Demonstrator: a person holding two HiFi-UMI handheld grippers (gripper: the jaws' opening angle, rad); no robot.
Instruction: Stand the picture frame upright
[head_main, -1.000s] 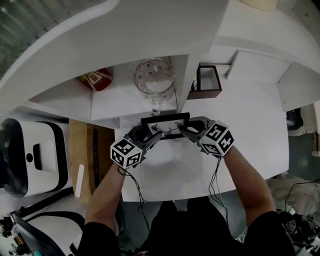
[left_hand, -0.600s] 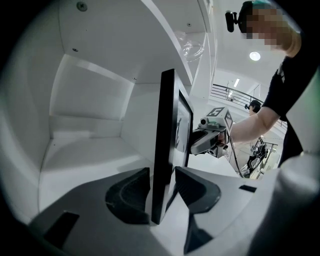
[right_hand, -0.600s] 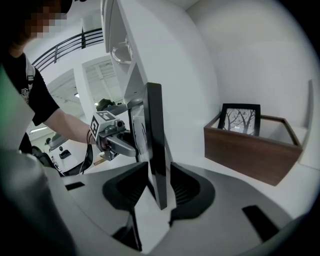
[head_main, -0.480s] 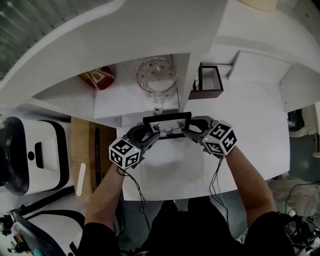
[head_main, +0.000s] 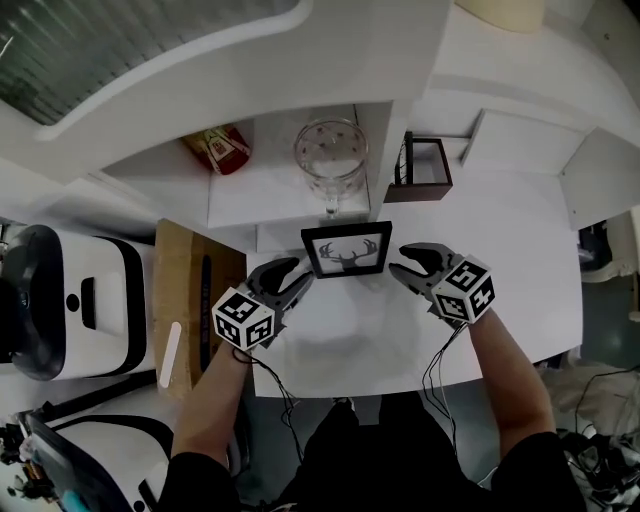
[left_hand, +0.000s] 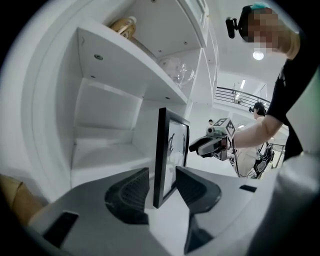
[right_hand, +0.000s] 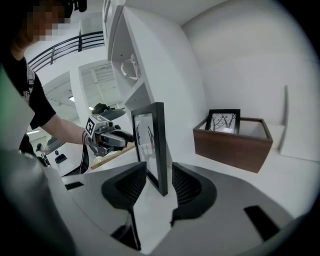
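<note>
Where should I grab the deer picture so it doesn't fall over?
Grab the picture frame by its thin black side edges, one from the left and one from the right. It stands upright on the table, facing you, and those edges are slim enough to pinch. Pushing on the front or back would likely tip it over.

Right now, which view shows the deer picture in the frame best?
The head view: the picture frame faces the camera, so the whole deer print shows. Both gripper views see the frame nearly edge-on, standing upright, with only a foreshortened sliver of the print.
</note>
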